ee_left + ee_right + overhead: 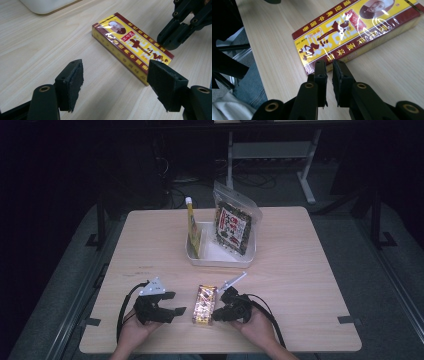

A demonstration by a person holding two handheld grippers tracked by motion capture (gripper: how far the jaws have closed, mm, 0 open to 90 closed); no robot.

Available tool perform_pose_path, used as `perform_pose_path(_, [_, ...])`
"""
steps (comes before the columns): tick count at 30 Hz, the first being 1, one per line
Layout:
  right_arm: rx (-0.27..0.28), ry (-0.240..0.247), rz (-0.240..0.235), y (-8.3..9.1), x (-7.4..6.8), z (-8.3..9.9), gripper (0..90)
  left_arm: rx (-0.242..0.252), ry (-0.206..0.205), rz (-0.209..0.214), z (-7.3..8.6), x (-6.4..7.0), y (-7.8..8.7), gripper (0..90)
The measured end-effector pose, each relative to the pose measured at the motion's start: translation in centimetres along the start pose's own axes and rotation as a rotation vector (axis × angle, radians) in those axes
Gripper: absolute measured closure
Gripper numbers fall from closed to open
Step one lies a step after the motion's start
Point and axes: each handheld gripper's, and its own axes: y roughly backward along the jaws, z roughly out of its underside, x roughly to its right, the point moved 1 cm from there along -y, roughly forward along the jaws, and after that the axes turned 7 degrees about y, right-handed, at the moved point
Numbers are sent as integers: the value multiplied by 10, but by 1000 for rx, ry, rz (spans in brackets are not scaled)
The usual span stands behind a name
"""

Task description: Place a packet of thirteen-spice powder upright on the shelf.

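High view: the left gripper (172,303) is spread wide and empty, with the yellow box (204,304) lying flat on the table (300,270) just off its right fingertip. Beyond the box, the right gripper (216,314) is pinched nearly closed on nothing, tips at the near corner. Nudged there, the box could spin or skid away from the left fingers.

Your worktop (50,45) is pale matt wood-grain laminate. The yellow-and-maroon box (132,46) is card under glossy clear film, glare streaks all over. Both grippers' jaws are matt black plastic with rough-edged pads. The tray (220,256) is smooth white plastic.
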Motion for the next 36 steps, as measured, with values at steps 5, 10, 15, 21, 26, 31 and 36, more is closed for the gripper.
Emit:
perform_pose_path(5, [11, 0, -11, -7, -1, -7, 799, -3, -5, 6, 0, 2, 0, 287])
perform_pose_path(10, [15, 6, -24, -14, -5, -15, 798, -2, -8, 10, 0, 4, 0, 285])
perform_pose_path(15, [16, 18, -12, -16, -6, -21, 772, -10, -11, 16, 0, 7, -3, 276])
perform_pose_path(21, [47, -3, 37, 0, 4, -21, 733, -31, -25, 12, -3, 18, -14, 225])
perform_pose_path(26, [84, -21, 82, 12, 13, -21, 683, -44, -18, -3, -5, 25, -24, 175])
perform_pose_path(31, [106, -32, 113, 21, 18, -22, 625, -62, -10, -33, -5, 28, -34, 156])
perform_pose_path(36, [124, -47, 130, 28, 24, -24, 575, -83, -7, -53, -5, 32, -41, 150])
